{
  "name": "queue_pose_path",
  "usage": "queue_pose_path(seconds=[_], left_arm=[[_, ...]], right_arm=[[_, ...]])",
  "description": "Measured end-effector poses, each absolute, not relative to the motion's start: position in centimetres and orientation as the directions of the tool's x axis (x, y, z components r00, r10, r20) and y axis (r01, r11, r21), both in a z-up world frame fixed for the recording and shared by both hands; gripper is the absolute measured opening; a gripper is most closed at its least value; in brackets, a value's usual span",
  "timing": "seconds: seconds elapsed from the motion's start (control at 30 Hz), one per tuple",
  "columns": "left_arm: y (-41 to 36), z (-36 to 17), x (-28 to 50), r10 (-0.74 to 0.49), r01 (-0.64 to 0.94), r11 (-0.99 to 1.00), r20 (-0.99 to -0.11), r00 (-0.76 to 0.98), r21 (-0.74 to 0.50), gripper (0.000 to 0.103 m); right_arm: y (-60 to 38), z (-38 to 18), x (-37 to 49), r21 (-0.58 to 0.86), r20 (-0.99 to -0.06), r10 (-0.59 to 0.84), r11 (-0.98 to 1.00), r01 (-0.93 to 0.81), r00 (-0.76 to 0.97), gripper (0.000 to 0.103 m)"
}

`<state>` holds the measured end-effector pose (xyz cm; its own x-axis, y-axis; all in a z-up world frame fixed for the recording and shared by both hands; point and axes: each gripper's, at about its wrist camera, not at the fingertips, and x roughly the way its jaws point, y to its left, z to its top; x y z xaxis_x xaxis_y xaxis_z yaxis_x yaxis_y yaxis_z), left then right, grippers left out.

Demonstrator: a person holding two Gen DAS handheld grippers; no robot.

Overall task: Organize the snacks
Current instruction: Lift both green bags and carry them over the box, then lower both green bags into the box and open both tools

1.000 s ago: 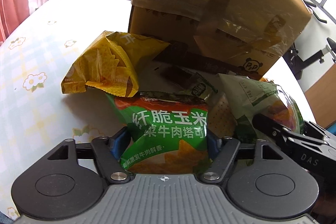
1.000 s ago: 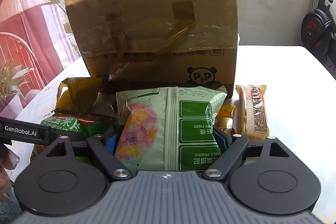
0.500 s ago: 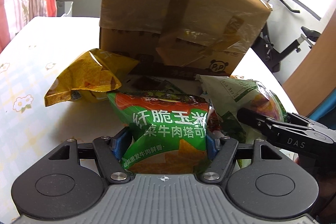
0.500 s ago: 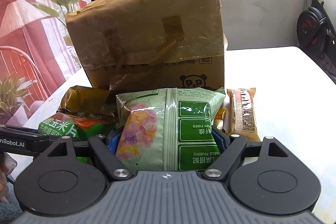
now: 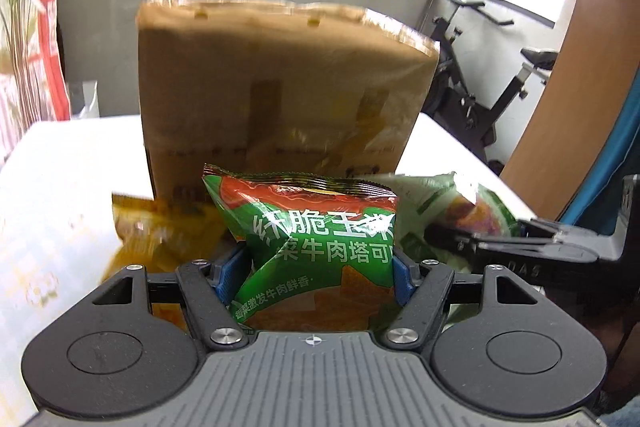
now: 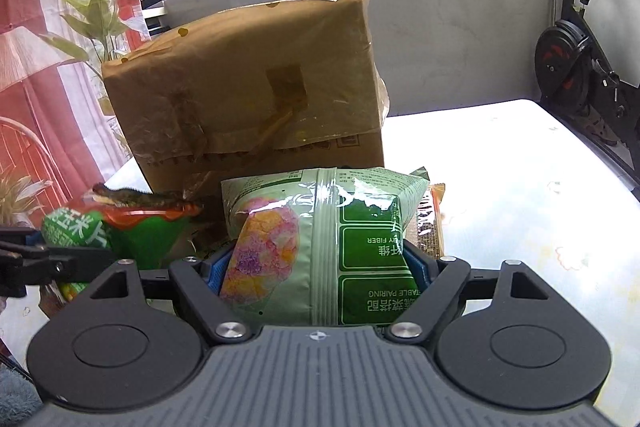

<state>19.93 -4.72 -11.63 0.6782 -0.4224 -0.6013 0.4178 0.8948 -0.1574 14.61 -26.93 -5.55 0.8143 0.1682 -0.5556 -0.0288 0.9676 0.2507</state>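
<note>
My left gripper (image 5: 316, 271) is shut on a green and red corn chip bag (image 5: 316, 231) and holds it up in front of a tall brown cardboard box (image 5: 280, 95). My right gripper (image 6: 316, 267) is shut on a pale green snack bag (image 6: 320, 239) with a pink and yellow picture, held beside the box (image 6: 248, 87). Each held bag shows in the other view: the pale green bag (image 5: 460, 211) at the right, the chip bag (image 6: 120, 227) at the left.
A yellow chip bag (image 5: 160, 227) lies blurred on the white flowered table (image 5: 60, 207) left of the box. A brown snack bar (image 6: 432, 223) lies behind the pale green bag. An exercise bike (image 6: 588, 67) stands beyond the table's right edge.
Both grippers have risen and tilted up with their bags. The box now stands lower in view and the window shows above it. The yellow bag has dropped to the lower left.
</note>
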Motion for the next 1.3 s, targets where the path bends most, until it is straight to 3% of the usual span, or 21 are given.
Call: queue_pose_path(seconds=[0.4,0.73,1.0,1.13,1.3], left_arm=[[-1.9,-5.9,20.4,-0.397,0.355,0.918,-0.464,0.792,-0.178,0.073],[-3.8,1.0,24.8,-0.356,0.363,0.931,-0.346,0.868,-0.045,0.073],[-5.7,3.4,29.5,-0.336,0.331,0.941,-0.336,0.880,-0.072,0.073],[-6.1,3.1,33.1,-0.295,0.284,0.955,-0.383,0.875,-0.088,0.073],[-6.6,2.5,35.9,-0.216,0.207,0.976,-0.439,0.872,-0.070,0.073]], right_arm=[[-28.3,-1.1,12.9,0.195,-0.390,0.110,0.980,-0.035,0.914,0.081],[-30.0,3.6,14.2,0.201,-0.232,0.074,0.979,-0.027,0.970,0.081],[-30.2,7.7,20.4,0.183,-0.164,0.159,0.975,-0.128,0.974,0.081],[-28.2,8.5,25.9,0.148,-0.170,0.199,0.973,-0.175,0.965,0.081],[-27.1,7.2,33.3,0.279,-0.284,0.298,0.935,-0.218,0.911,0.081]])
